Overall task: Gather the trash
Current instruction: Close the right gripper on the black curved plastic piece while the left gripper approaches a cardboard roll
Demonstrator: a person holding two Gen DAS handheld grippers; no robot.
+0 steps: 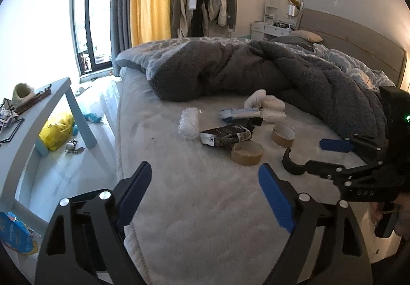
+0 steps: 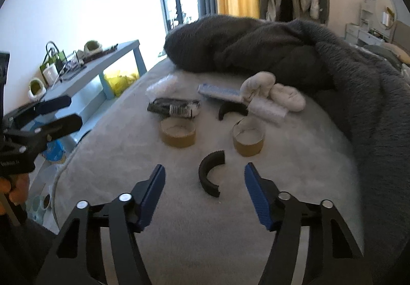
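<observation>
The right gripper (image 2: 205, 197) is spread apart, with a curved black plastic piece (image 2: 210, 174) lying between its blue pads, untouched. The left gripper (image 1: 205, 197) is spread wide over bare white blanket (image 1: 194, 208). Two brown cardboard rings (image 2: 177, 132) sit at twelve o'clock.

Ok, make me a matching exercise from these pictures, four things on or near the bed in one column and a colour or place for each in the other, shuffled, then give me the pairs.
Things:
1. black curved piece
2. crumpled blanket
3. yellow bag
4. black wrapper

Places or colours:
A. on the floor under the blue table
B. just beyond the left-hand cardboard ring
C. dark grey, heaped at the far side of the bed
D. nearest the right hand-held gripper, in line with the gap between its open fingers

Pairs: 1-D, 2-C, 3-A, 4-B
</observation>
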